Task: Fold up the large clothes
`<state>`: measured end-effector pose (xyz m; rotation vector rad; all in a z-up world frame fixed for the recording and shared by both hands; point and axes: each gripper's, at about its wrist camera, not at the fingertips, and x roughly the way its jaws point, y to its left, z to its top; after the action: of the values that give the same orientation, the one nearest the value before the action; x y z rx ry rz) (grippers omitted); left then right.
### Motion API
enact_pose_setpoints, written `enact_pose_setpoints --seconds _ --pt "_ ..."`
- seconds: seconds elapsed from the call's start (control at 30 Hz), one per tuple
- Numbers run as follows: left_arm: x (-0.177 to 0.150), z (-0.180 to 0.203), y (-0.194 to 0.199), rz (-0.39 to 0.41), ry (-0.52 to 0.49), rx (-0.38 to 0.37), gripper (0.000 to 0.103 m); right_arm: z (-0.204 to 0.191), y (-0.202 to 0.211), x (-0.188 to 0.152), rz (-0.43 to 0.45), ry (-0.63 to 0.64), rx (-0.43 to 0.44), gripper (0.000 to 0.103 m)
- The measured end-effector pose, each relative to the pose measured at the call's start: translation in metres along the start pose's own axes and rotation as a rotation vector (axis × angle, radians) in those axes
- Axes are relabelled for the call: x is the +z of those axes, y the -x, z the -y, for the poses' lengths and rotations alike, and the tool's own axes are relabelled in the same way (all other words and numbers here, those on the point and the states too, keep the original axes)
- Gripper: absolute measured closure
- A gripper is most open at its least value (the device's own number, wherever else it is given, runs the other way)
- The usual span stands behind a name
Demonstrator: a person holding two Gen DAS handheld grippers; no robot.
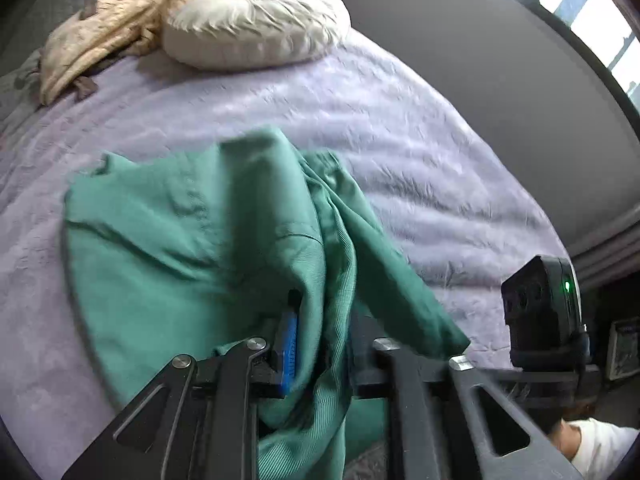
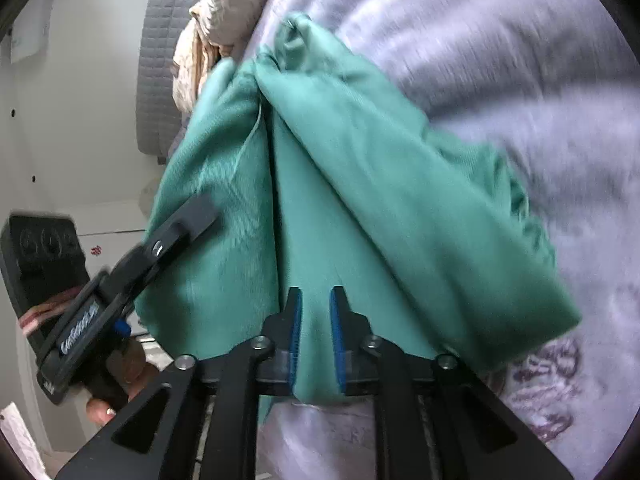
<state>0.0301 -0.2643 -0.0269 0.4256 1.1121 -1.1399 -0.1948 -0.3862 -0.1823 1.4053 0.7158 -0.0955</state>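
Note:
A large green garment [image 1: 192,240] lies bunched on the lavender bedspread [image 1: 380,120]. My left gripper [image 1: 316,332] is shut on a thick fold of it; the cloth drapes over and hides the right finger, and only the blue pad [image 1: 289,344] of the left finger shows. In the right wrist view the garment [image 2: 360,184] hangs lifted in front of me. My right gripper [image 2: 316,320] is shut on its lower edge, the cloth pinched between the blue pads [image 2: 295,332]. The left gripper's body also shows in the right wrist view [image 2: 120,280], at the garment's left side.
A round cream pillow [image 1: 256,24] and a crumpled beige cloth [image 1: 108,32] lie at the bed's far end. A grey wall and a window [image 1: 592,4] are on the right. A grey quilted headboard [image 2: 160,60] and a white wall are at the left.

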Motion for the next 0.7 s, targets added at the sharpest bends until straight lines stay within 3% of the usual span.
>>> enact_pose_setpoints --seconds 0.03,0.07,0.1,0.2,0.37,0.47,0.53,0.57,0.63,0.7 --pt "-0.001 -0.003 0.009 0.036 0.016 0.015 0.010 -0.003 0.007 0.002 0.020 -0.007 0.023 0.056" --pt "-0.002 -0.007 0.019 0.082 0.034 0.036 0.001 -0.003 0.017 0.001 0.033 -0.013 0.054 0.034" --pt "-0.004 -0.011 0.029 0.130 0.050 0.059 0.000 -0.004 0.020 0.005 0.043 -0.025 0.098 0.024" --pt "-0.004 -0.028 0.040 0.127 0.099 0.096 0.000 -0.007 0.019 0.018 0.032 -0.051 0.163 0.022" --pt "-0.022 -0.078 0.041 0.098 0.238 0.198 0.000 -0.028 0.005 0.040 -0.046 -0.037 0.183 0.015" --pt "-0.038 -0.110 0.031 0.081 0.300 0.269 0.000 -0.054 -0.010 0.047 -0.101 0.035 0.143 0.015" --pt "-0.052 -0.136 0.020 0.063 0.350 0.397 0.000 -0.069 -0.022 0.054 -0.146 0.109 0.085 0.016" --pt "-0.058 -0.148 0.015 0.041 0.375 0.449 0.000 -0.078 -0.029 0.057 -0.159 0.163 0.011 0.016" --pt "-0.069 -0.163 0.008 0.019 0.423 0.477 0.000 -0.090 -0.040 0.058 -0.162 0.255 -0.114 0.028" --pt "-0.076 -0.171 0.007 0.019 0.474 0.454 0.000 -0.102 -0.048 0.054 -0.177 0.338 -0.198 0.094"
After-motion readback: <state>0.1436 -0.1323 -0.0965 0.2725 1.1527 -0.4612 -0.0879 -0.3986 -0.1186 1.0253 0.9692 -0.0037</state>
